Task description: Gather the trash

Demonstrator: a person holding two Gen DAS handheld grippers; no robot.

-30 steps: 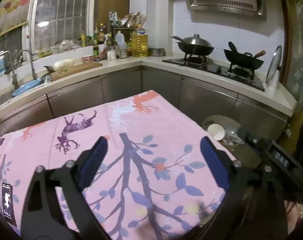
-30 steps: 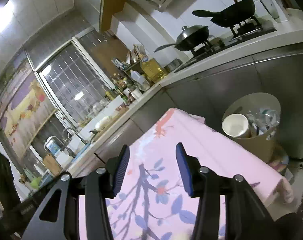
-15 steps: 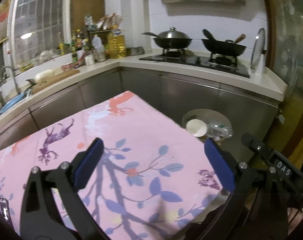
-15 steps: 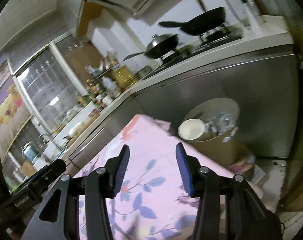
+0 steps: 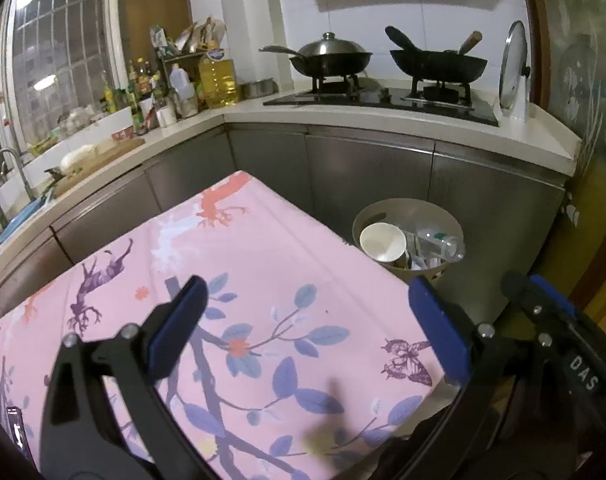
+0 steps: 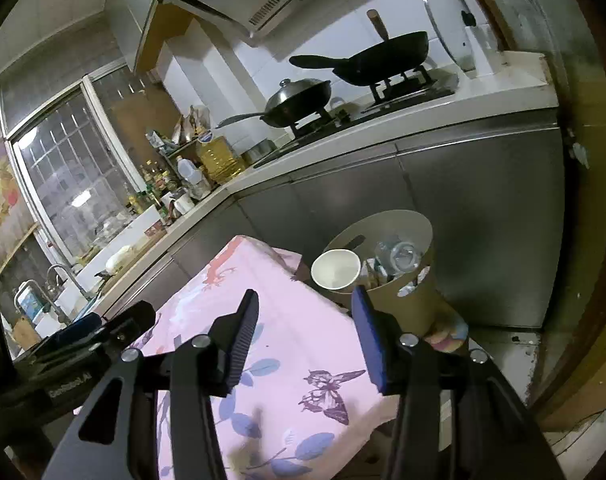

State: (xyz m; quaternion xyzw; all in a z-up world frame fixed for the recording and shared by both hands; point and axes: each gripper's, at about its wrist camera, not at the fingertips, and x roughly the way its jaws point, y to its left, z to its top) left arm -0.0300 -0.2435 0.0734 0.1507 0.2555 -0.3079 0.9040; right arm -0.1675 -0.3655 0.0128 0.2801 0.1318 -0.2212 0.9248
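Left gripper (image 5: pixel 303 312) & right gripper (image 6: pixel 305 330): jaws spread wide, nothing in them, both over the pink table (image 5: pixel 263 280). Paper cup (image 5: pixel 382 243) + plastic bottle (image 5: pixel 439 242) sit in the bin (image 5: pixel 407 208) beside the table's corner.

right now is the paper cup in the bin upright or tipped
Tipped: the paper cup leans on the bin rim, its open mouth facing the camera.
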